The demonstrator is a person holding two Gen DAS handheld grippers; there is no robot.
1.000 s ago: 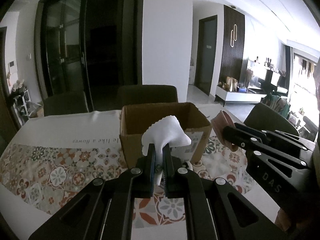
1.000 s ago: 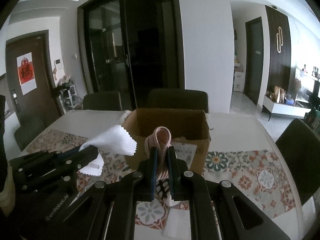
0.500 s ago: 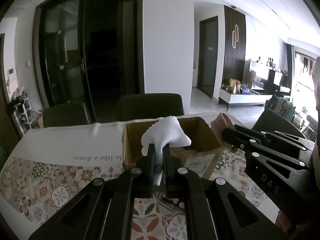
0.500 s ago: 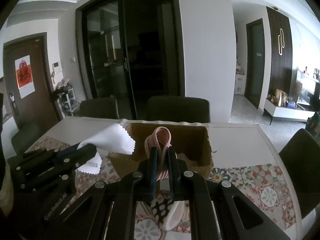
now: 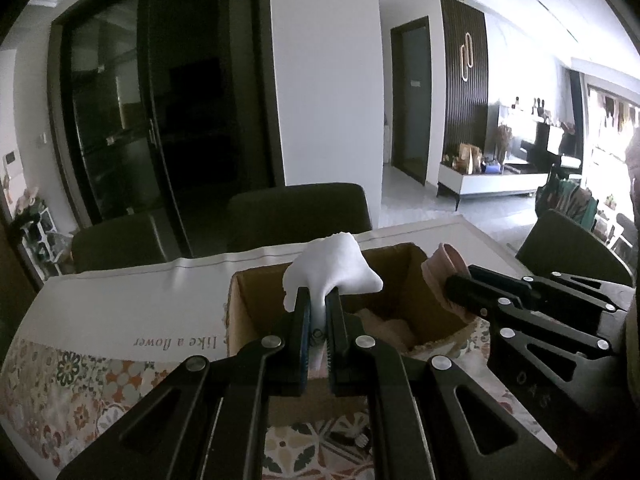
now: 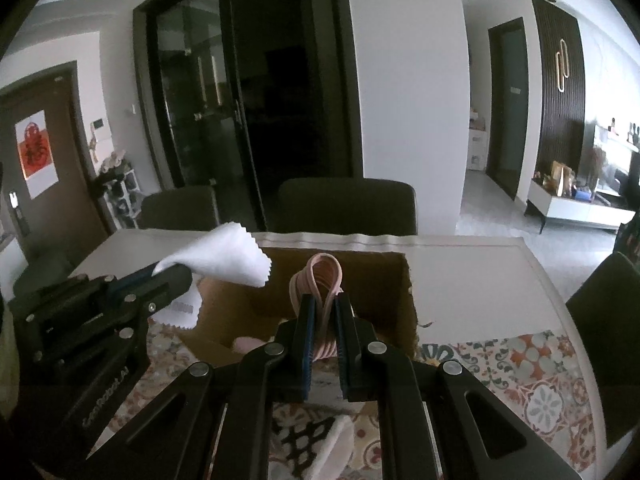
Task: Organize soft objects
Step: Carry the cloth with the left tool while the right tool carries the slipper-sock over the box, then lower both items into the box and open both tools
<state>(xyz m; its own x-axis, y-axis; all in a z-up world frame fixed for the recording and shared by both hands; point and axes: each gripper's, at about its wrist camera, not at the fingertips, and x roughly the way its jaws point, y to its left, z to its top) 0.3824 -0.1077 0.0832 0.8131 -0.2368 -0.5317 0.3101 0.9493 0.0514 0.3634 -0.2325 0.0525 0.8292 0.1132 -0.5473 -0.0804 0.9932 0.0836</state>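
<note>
Over the box at twelve o'clock now, nearer than before, clamping white cloth in left gripper, pink cloth in right gripper, nearing drop-in.

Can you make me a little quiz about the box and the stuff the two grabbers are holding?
1. True or false: the left gripper pinches a white cloth.
2. What does the right gripper hold? A) a sponge B) a pink looped band C) a spoon
3. Fill in: both soft things hang over an open cardboard ____.

Key:
1. True. Its jaws are shut on the cloth.
2. B. The pink looped band sticks up between shut jaws.
3. Box. The cardboard box sits on a patterned tablecloth, and something pale already lies inside.
</note>
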